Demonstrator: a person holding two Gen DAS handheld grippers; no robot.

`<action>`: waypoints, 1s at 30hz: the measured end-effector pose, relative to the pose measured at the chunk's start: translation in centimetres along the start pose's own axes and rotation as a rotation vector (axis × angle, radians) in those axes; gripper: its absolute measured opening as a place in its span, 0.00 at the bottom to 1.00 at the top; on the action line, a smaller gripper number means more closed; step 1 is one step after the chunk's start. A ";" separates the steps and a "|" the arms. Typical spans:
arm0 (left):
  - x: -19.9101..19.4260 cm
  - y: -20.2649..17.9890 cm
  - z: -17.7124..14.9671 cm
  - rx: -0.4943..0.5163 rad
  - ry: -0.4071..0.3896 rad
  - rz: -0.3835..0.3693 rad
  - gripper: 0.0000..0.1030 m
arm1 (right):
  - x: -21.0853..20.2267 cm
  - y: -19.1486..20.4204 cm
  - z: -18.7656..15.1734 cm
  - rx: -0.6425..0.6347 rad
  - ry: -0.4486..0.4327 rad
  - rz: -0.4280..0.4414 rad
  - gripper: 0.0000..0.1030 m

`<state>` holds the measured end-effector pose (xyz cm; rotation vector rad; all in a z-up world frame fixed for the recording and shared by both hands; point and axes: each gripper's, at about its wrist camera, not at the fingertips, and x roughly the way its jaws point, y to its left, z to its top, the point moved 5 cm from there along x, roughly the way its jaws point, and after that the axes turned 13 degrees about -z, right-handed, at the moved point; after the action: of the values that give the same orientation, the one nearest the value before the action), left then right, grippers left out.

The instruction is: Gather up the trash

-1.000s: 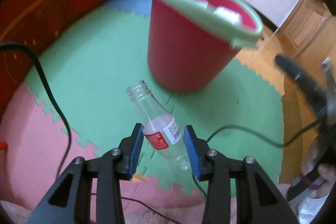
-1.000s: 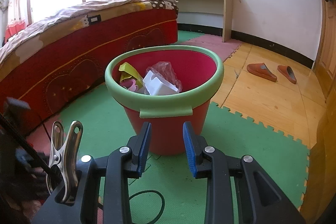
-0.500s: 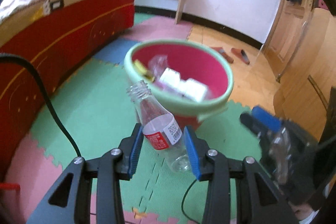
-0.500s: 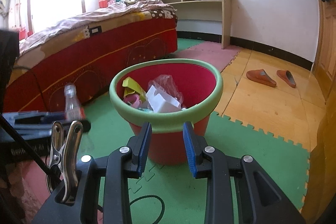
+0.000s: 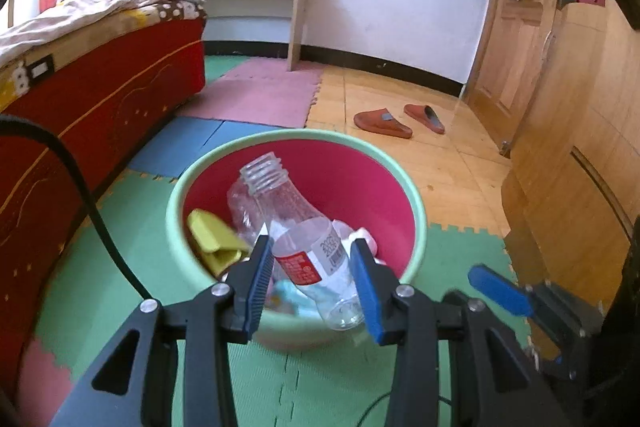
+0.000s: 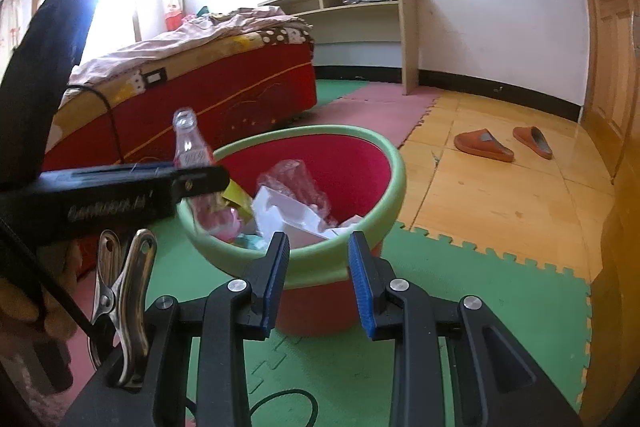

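I'm holding the clear, capless bottle, red-labelled, neck tilting away, over the red green-rimmed bin holding trash.

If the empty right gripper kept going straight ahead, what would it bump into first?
Probably the bin's green rim, dead ahead between the right gripper's open fingers. Depth is hard to judge.

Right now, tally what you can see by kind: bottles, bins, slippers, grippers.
Bottles: 1, the bottle in the left gripper, above the bin.
Bins: 1, the bin.
Slippers: 2, one slipper and the other slipper.
Grippers: 2, counting the right gripper, which holds nothing.
Total: 6.
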<state>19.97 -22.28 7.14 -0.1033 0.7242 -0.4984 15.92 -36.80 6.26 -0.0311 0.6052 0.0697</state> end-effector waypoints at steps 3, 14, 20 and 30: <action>1.6 0.3 0.3 0.012 0.022 -0.007 0.41 | 0.7 -0.2 -0.5 0.013 0.014 0.000 0.31; 4.5 2.1 -0.8 -0.052 0.097 0.035 0.54 | 1.4 -0.4 -1.3 0.013 0.020 -0.011 0.35; 3.2 2.4 -1.1 -0.071 0.089 0.052 0.62 | 1.1 -0.6 -1.4 0.030 0.005 -0.007 0.48; -1.0 2.6 -3.8 -0.111 0.057 0.081 0.66 | 0.6 0.0 -1.6 0.012 -0.008 -0.002 0.54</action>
<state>17.87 -19.20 4.23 -0.1631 0.8090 -0.3846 15.49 -36.83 4.63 -0.0198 0.5979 0.0642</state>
